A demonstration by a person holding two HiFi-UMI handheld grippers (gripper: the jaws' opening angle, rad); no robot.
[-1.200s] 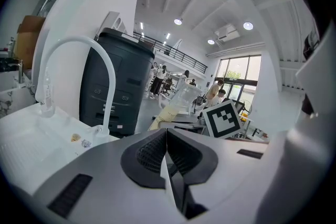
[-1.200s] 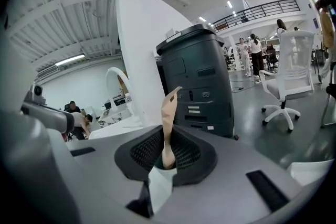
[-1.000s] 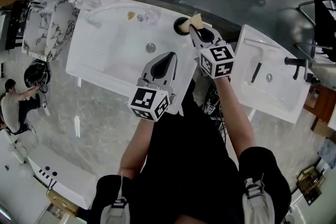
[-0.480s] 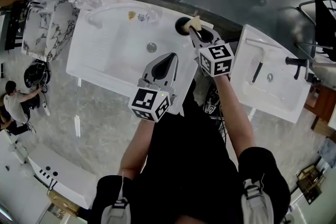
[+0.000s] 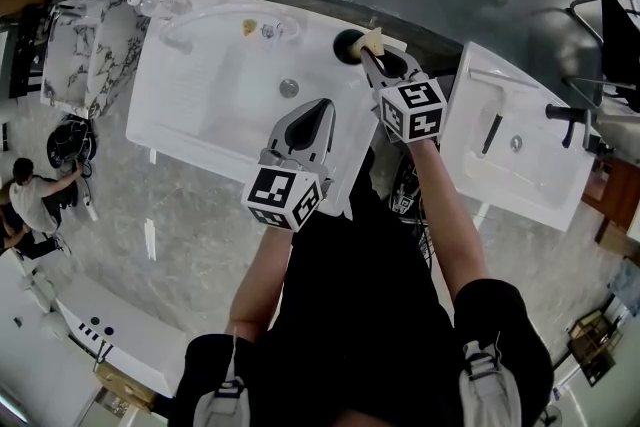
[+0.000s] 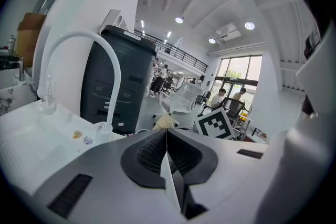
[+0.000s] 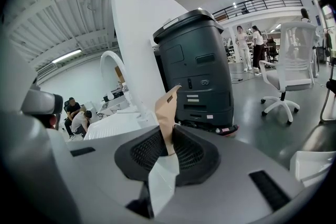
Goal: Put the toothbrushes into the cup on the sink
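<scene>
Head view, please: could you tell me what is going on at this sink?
A person works over the white sink with two handheld grippers. The right gripper is shut on a tan paper packet, likely a wrapped toothbrush, held at the dark cup on the sink's rim. The left gripper hovers shut and empty.

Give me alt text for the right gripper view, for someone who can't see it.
The right gripper has its tongs shut on a flat tan paper packet that sticks up between them. Behind stand a dark grey cabinet-like machine and a white office chair.
</scene>
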